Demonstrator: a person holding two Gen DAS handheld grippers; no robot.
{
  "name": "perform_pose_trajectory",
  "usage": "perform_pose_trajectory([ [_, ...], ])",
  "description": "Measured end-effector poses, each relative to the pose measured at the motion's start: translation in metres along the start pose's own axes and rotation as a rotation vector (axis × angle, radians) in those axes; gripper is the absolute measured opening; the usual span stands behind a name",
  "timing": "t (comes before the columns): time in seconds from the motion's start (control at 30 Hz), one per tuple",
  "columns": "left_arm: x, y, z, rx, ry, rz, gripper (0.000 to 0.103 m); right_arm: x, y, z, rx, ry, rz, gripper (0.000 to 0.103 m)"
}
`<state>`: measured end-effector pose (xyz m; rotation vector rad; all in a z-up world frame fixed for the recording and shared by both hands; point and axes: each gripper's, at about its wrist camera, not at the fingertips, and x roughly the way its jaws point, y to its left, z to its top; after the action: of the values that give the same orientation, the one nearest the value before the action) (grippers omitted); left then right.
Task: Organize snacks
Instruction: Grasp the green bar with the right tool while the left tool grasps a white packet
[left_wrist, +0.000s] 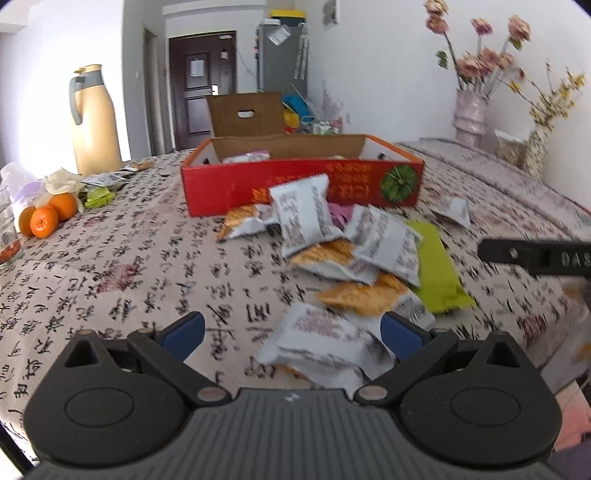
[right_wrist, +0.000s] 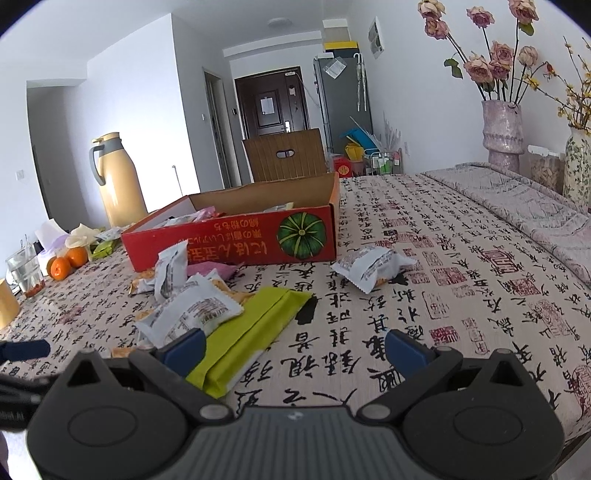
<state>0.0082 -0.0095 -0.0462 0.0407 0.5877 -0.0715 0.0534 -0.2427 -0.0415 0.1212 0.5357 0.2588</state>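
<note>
Calligraphy-print tablecloth (right_wrist: 461, 266), one red box (right_wrist: 236, 240) holding a few snacks, one green packet (right_wrist: 247, 332) beside right gripper (right_wrist: 293, 352), jaws wide, empty, one white snack packet (left_wrist: 325, 343) between left gripper (left_wrist: 291, 332) jaws, wide, not gripping, three oranges (left_wrist: 46, 218).

Your left gripper (left_wrist: 291, 334) hangs open over a white snack packet (left_wrist: 321, 339); the red box (left_wrist: 303, 181) sits beyond the pile.
</note>
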Motion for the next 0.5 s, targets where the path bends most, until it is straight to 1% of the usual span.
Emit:
perform_pose_trajectory([
  [0.27,0.007,-0.009,-0.011,0.033,0.025,-0.016,0.102,-0.002,-0.002,-0.011,0.012,0.024,-0.001,0.103],
  [0.37,0.010,-0.012,-0.012,0.051,0.030,-0.022,0.096,-0.002,-0.004,-0.014,0.019,0.031,-0.005,0.103],
  [0.43,0.012,-0.013,-0.012,0.059,0.032,-0.028,0.089,-0.003,-0.005,-0.016,0.021,0.035,-0.006,0.103],
  [0.5,0.012,-0.013,-0.012,0.060,0.030,-0.028,0.086,-0.003,-0.006,-0.018,0.021,0.039,-0.005,0.103],
])
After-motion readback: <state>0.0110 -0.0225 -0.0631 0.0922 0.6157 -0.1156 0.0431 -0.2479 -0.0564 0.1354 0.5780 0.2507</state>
